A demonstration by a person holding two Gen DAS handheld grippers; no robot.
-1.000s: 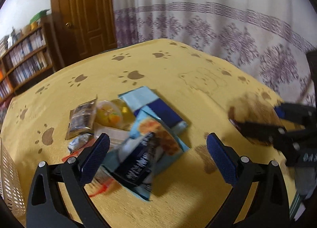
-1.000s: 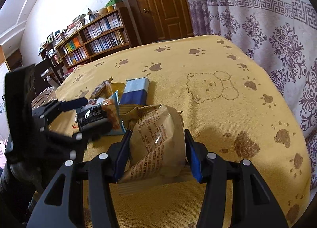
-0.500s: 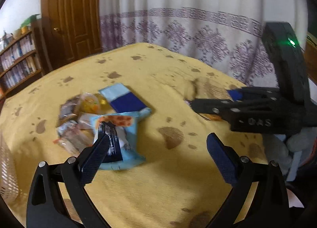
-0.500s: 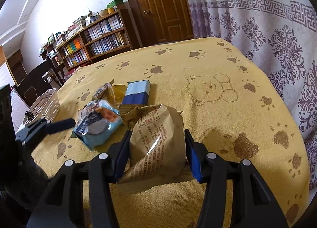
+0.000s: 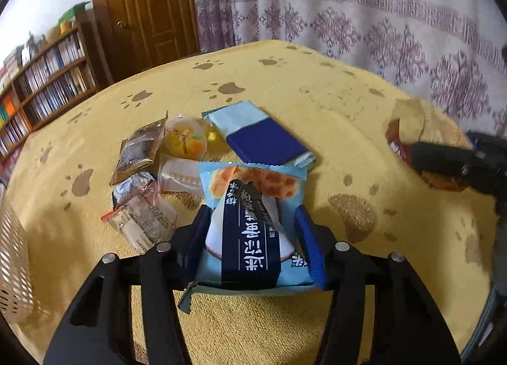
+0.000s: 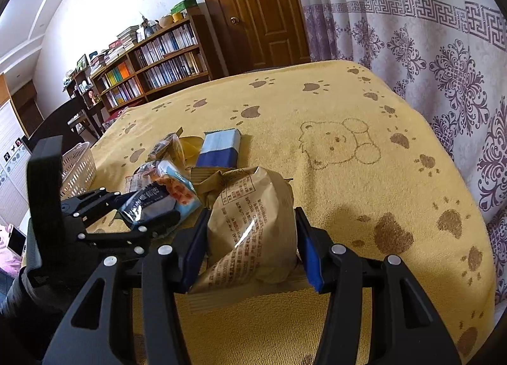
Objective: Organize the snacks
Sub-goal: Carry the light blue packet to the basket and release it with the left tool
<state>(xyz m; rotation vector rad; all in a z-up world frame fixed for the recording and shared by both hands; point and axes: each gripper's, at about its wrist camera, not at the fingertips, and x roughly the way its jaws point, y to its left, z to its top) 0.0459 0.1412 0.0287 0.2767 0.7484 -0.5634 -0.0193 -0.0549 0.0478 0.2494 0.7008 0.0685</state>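
Left wrist view: the left gripper (image 5: 252,238) has its blue-padded fingers (image 5: 198,235) closed against both sides of a light-blue snack packet (image 5: 253,222) with a dark band of printed characters; the packet stands between the pads, its picture of waffle-like pieces at the far end. Beyond the fingertips lies the remaining pile on the yellow paw-print cloth (image 5: 301,80) covering the desk: a blue-and-pale-blue flat pack (image 5: 259,137), a clear jelly cup (image 5: 185,138) just left of it, a dark foil sachet (image 5: 139,151) further left, and a clear wrapper with printed text (image 5: 142,222) beside the left finger. A white perforated basket (image 5: 12,263) shows at the far left edge. To the right, well apart, the other gripper appears with a tan bag, blurred.

Right wrist view: the right gripper (image 6: 253,244) clamps a tan paper-look snack bag (image 6: 253,222) between its fingers (image 6: 309,251), the bag bulging upward between the pads. To the left of these fingers this view shows the left gripper from outside, with its packet held clear of the cloth, which the left view does not reveal. It also shows the whole bear outline (image 6: 339,143) printed on the cloth, a bookshelf (image 6: 152,70) and a wooden door (image 6: 253,7) beyond.
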